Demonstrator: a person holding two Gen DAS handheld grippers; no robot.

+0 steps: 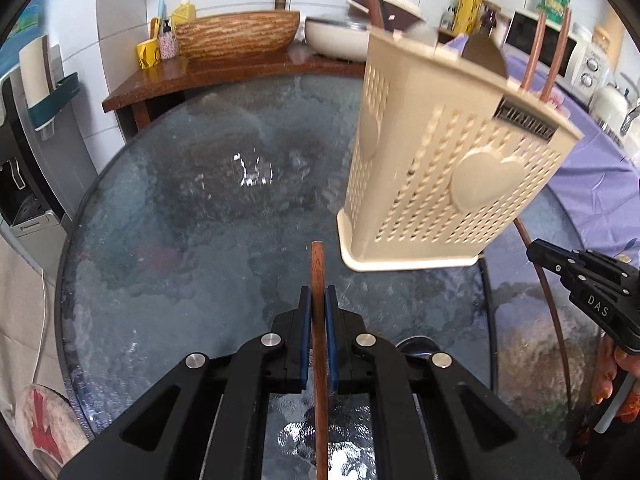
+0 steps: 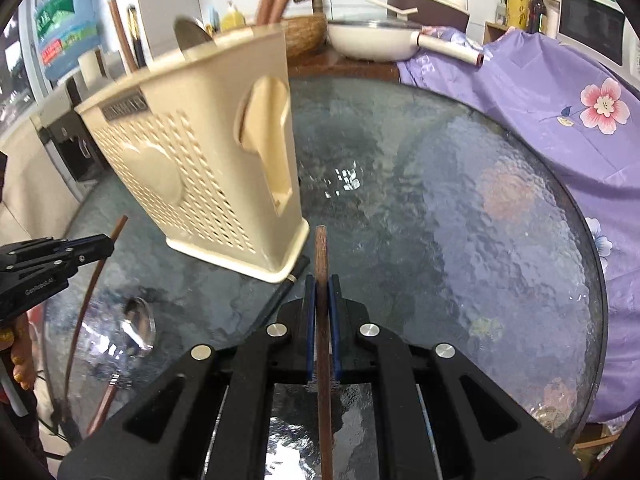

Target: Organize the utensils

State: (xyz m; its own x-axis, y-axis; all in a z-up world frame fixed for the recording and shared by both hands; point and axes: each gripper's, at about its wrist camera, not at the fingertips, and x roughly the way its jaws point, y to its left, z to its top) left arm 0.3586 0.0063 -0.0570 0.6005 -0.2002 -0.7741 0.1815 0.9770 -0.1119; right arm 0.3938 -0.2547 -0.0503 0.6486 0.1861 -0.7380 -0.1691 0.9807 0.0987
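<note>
Two wooden-handled utensils were in play, one per gripper. The left gripper (image 1: 319, 296) was clamped on a brown wooden handle (image 1: 319, 320) that ran straight out between its blue pads (image 1: 306, 336), its tip just short of the cream utensil holder (image 1: 444, 168). The right gripper (image 2: 322, 292) was pinched shut on a second wooden handle (image 2: 322, 320) the same way, its tip close beside the holder's base corner. The holder stood on the round glass table (image 2: 460, 220), already carrying wooden handles (image 1: 546, 56) and a metal blade (image 2: 192, 34). In front of the holder, a steel spoon (image 2: 138, 326) lay on the glass, and a black-handled utensil (image 2: 286, 288) lay with its tip against the base.
</note>
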